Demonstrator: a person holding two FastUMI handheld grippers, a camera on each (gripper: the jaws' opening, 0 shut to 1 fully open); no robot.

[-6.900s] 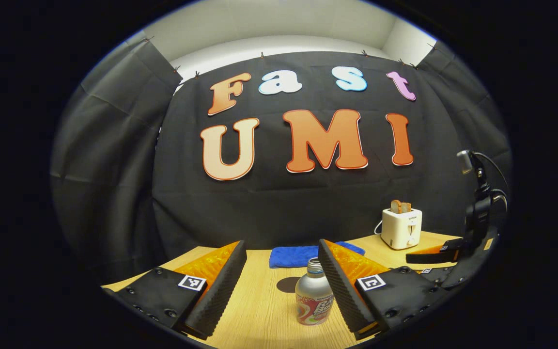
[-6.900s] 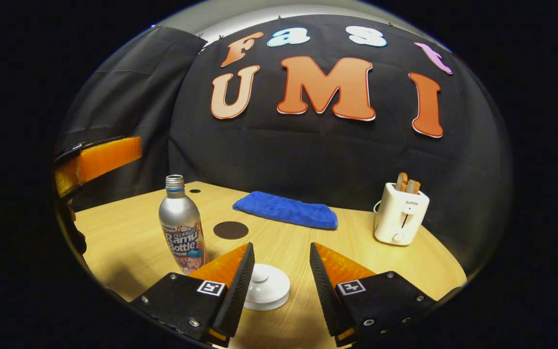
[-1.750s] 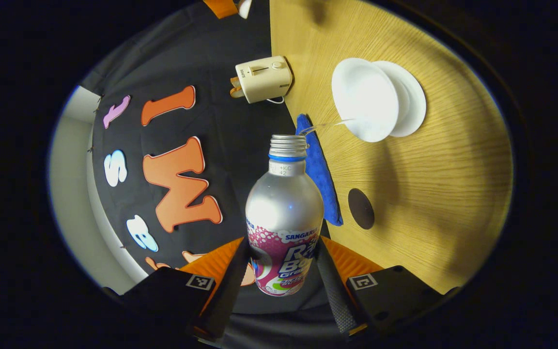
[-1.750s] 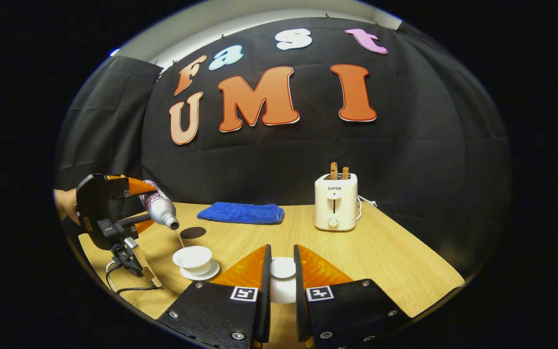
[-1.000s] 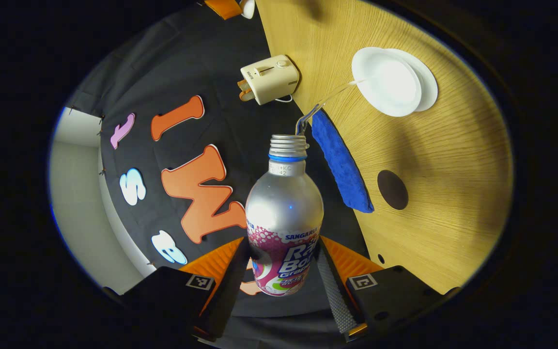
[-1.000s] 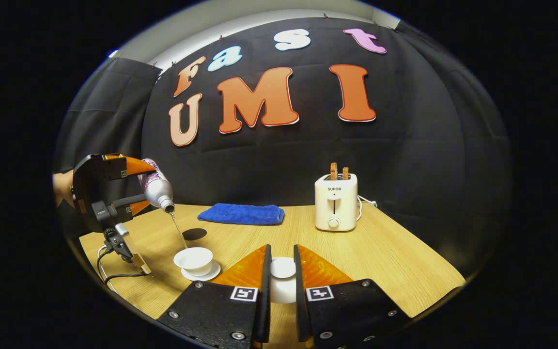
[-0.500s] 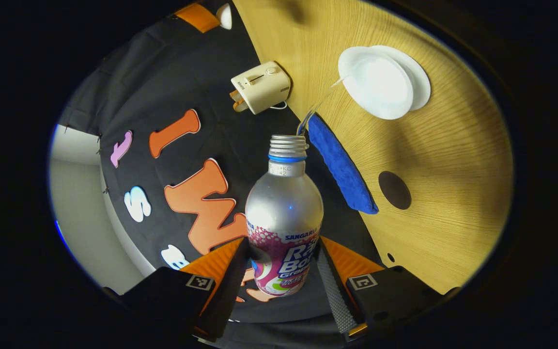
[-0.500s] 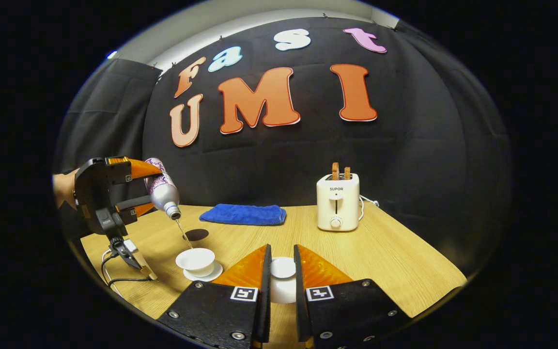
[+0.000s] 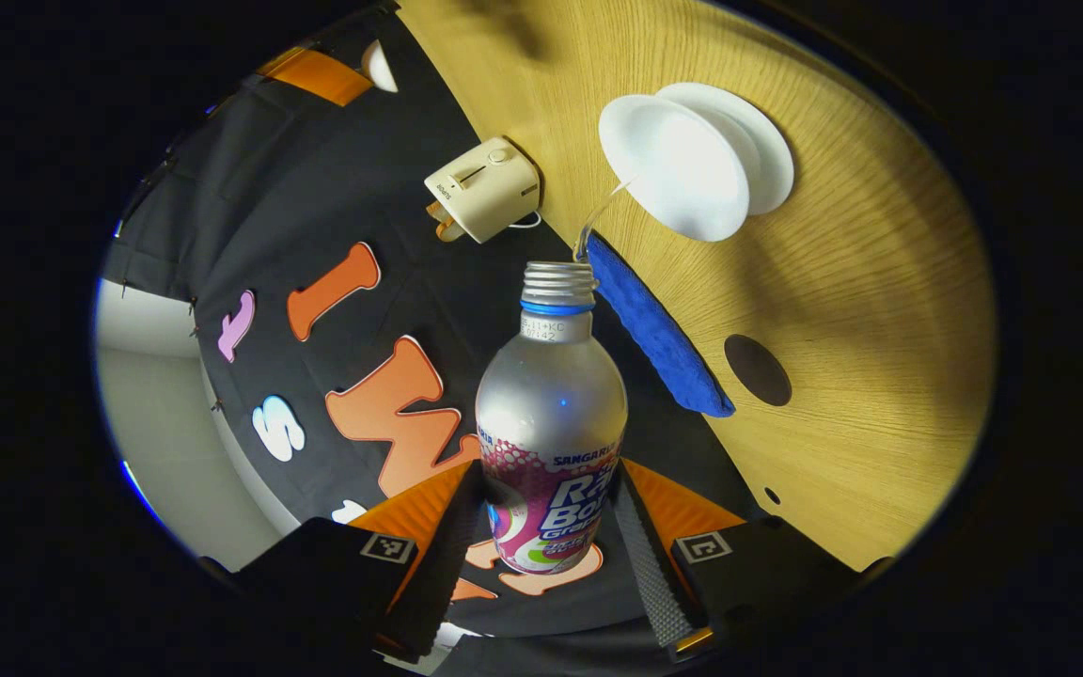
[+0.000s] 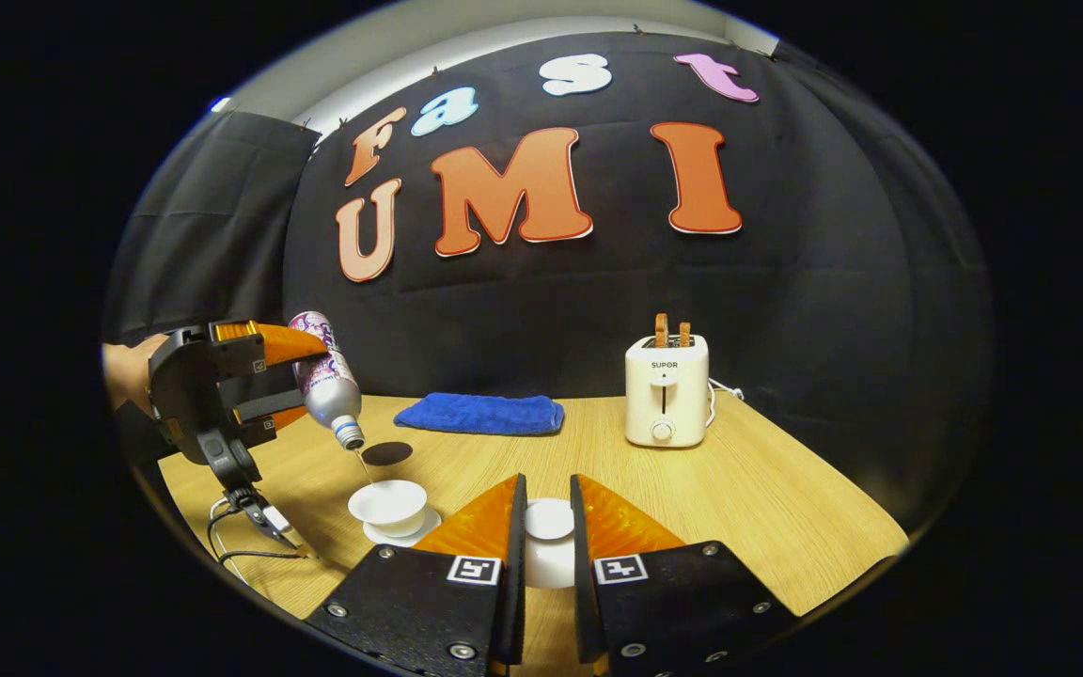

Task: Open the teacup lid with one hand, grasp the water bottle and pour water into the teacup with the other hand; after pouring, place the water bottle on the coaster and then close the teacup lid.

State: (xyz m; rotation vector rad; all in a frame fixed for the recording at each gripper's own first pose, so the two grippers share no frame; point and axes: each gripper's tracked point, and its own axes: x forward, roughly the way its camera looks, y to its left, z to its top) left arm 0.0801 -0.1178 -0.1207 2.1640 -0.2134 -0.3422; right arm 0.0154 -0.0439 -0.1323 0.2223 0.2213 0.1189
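My left gripper (image 9: 541,527) is shut on the silver water bottle (image 9: 551,423), tipped mouth-down over the table. A thin stream of water runs from the bottle's mouth into the white teacup (image 9: 676,166), which stands open on its saucer. In the right gripper view the left gripper (image 10: 269,381) holds the bottle (image 10: 327,381) tilted above the teacup (image 10: 388,503) at the left. My right gripper (image 10: 546,541) is shut on the white teacup lid (image 10: 549,527), held above the table right of the cup. The dark round coaster (image 9: 758,369) (image 10: 386,453) lies bare behind the cup.
A blue cloth (image 10: 480,414) lies along the back of the wooden table (image 10: 767,508). A white toaster (image 10: 666,390) with toast in it stands at the back right. A hand (image 10: 128,371) holds the left gripper at the table's left edge, and a cable (image 10: 241,550) trails below it.
The left gripper has sunk and moved right with the bottle, bringing its mouth closer to the teacup; the water keeps flowing. The right gripper holds the lid still.
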